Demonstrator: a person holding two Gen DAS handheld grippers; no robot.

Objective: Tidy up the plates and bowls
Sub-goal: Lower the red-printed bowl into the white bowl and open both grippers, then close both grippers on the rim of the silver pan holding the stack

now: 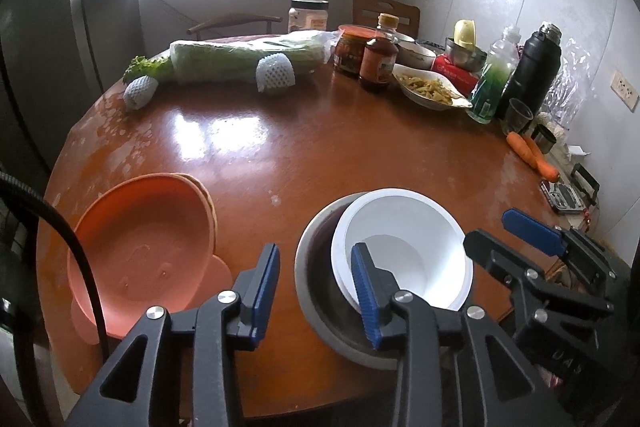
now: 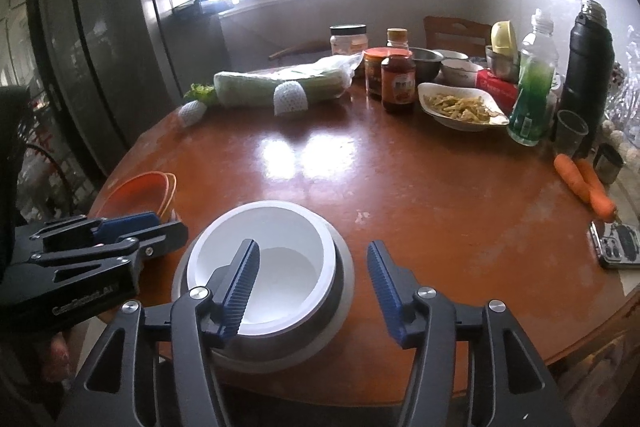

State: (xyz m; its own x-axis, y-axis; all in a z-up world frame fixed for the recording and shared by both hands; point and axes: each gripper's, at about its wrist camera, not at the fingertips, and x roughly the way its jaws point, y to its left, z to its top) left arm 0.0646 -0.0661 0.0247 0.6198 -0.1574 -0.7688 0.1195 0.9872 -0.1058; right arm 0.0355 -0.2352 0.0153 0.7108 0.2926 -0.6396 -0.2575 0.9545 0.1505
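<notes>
A white bowl (image 1: pixel 404 247) sits tilted inside a larger grey metal bowl (image 1: pixel 316 291) near the front edge of the round brown table (image 1: pixel 320 155). To its left lies a stack of orange plates (image 1: pixel 144 259). My left gripper (image 1: pixel 316 283) is open and empty above the gap between plates and bowls, its right finger over the white bowl's rim. My right gripper (image 2: pixel 312 287) is open and empty, its left finger over the white bowl (image 2: pixel 280 267), which rests in the grey bowl (image 2: pixel 340 303). The orange plates (image 2: pixel 140 191) show behind the left gripper (image 2: pixel 120 231).
At the table's back stand a wrapped cabbage (image 1: pixel 248 59), jars and a sauce bottle (image 1: pixel 378 55), a dish of food (image 1: pixel 432 91), a green bottle (image 1: pixel 492 79), a black flask (image 1: pixel 532 67) and a cup. Carrots (image 1: pixel 532 155) and a phone (image 2: pixel 620 247) lie at the right edge.
</notes>
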